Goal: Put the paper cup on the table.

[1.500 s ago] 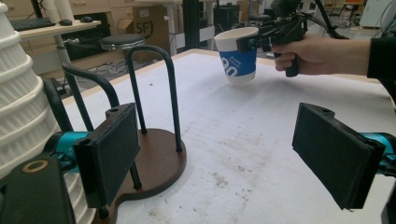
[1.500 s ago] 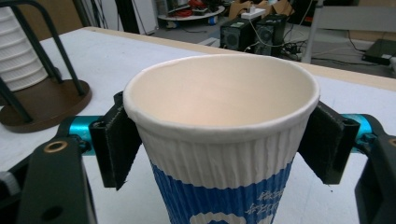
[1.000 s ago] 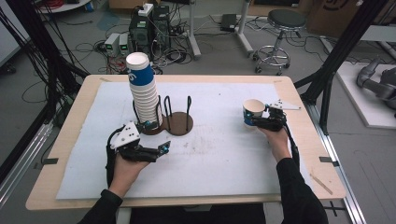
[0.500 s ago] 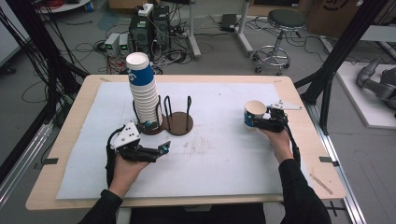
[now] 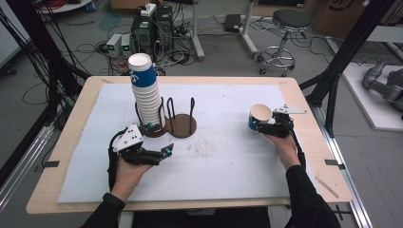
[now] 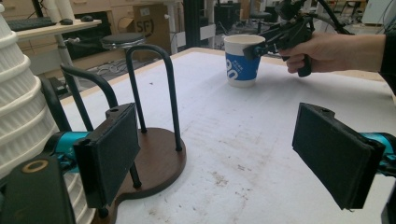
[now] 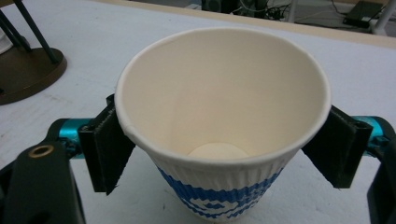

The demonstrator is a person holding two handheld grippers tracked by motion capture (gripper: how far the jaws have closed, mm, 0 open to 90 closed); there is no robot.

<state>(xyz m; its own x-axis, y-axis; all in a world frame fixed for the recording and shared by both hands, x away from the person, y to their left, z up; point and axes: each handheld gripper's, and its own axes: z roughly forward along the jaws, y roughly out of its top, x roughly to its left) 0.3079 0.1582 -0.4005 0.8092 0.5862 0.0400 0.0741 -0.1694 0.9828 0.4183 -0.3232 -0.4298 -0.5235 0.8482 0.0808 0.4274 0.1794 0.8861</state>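
Observation:
A white and blue paper cup (image 5: 260, 116) (image 6: 241, 63) (image 7: 219, 116) stands upright on the mat at the right. My right gripper (image 5: 258, 125) (image 7: 224, 147) (image 6: 261, 44) reaches around it from the right. Its jaws have just been opening, and the cup sits between the pads without being squeezed. At the left, a tall stack of the same cups (image 5: 145, 92) (image 6: 18, 107) rises from a brown holder (image 5: 180, 126) (image 6: 154, 154) with black hoops. My left gripper (image 5: 165, 153) (image 6: 222, 154) rests in front of the holder, open with nothing between its pads.
A white mat (image 5: 223, 156) covers most of the wooden table (image 5: 304, 95). Black frame posts (image 5: 342, 52) stand at the table's corners. On the floor beyond are a stool (image 5: 290, 19) and computer boxes (image 5: 149, 26).
The right gripper's jaws have spread wider around the cup, which stays standing on the mat. The left hand has not moved.

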